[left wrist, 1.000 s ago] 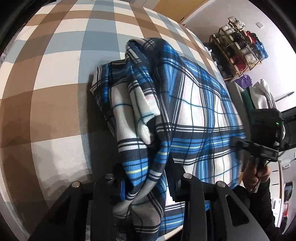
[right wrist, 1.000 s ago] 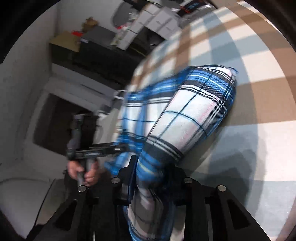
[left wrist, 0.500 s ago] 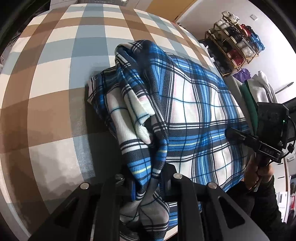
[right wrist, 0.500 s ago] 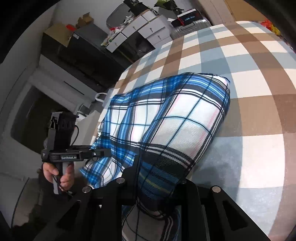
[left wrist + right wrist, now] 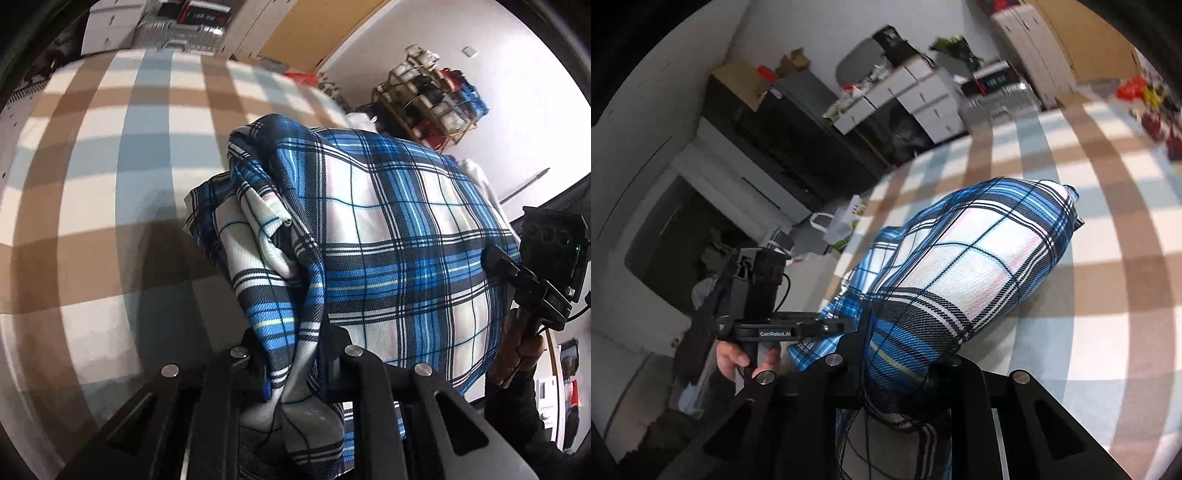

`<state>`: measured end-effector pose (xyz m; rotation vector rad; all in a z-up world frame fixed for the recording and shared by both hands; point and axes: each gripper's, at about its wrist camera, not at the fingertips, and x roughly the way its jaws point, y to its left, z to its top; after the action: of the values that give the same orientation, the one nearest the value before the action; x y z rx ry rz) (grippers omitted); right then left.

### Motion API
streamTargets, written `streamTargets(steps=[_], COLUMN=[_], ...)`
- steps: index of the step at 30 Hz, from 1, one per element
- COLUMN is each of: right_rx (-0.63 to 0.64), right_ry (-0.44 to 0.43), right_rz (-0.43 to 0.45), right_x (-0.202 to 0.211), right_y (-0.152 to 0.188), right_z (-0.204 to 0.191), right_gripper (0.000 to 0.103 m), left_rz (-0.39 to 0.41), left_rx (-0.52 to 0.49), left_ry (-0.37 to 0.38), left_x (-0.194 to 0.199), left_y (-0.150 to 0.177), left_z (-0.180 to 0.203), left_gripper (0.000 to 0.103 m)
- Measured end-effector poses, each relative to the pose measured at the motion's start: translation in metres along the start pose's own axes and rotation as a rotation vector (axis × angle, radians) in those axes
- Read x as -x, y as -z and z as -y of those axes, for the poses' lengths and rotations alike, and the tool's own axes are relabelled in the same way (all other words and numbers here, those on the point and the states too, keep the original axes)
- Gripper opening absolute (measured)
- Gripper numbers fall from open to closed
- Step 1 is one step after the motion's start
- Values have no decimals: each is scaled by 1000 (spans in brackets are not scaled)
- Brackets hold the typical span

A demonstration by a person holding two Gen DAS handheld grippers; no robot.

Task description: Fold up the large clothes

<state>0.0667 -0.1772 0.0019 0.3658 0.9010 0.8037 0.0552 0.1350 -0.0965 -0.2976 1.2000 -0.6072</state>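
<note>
Woven blue plaid garment (image 5: 388, 236) bunches, pinched over checked bedcover (image 5: 92, 184).

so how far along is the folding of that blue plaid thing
Early to midway. Done: the blue, white and black plaid garment is already doubled over, its layers showing along one side. In hand: the left hand-held gripper and right hand-held gripper are each shut on a bunch of its cloth, holding that end above the brown, white and grey checked bedcover. Left: laying the raised end down and flattening it into a neat fold.
</note>
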Motion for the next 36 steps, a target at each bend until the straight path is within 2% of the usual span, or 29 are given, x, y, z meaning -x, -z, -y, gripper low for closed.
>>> streamTargets(steps=[4,8,15,23,27,28,33,35,36], right_rx=[52,86,173,218,235,234,201,191,201], right_ry=[-19,-55,-169,-321,-379,-395,-438,-427,-394], right_rz=[37,53,55,-57,-122,-144,-239,-312,-359], right_x=[15,13,-21,-138,-204,-226,-303,-339,-362], right_y=[-12,-27,-52,-67,-56,-51,-20,1,18], right_z=[-34,-69,-152,-255,-303,-315,-333,-329,-324], right_gripper=[19,19,19,19,19,19,19,19,19], left_rz=[39,84,159,214,223,222,203,172,158], left_rx=[-15,-11,38,197,285,299,425,462,490], left_ry=[-32,-70,-185,-349,-431,-444,-503,-520,-513], left_x=[36,85,166,254,273,273,256,234,220], left_y=[-1,1,18,58,77,77,105,115,122], left_z=[9,6,-21,-111,-151,-150,-212,-240,-257], left_gripper=[12,12,12,12,12,12,12,12,12])
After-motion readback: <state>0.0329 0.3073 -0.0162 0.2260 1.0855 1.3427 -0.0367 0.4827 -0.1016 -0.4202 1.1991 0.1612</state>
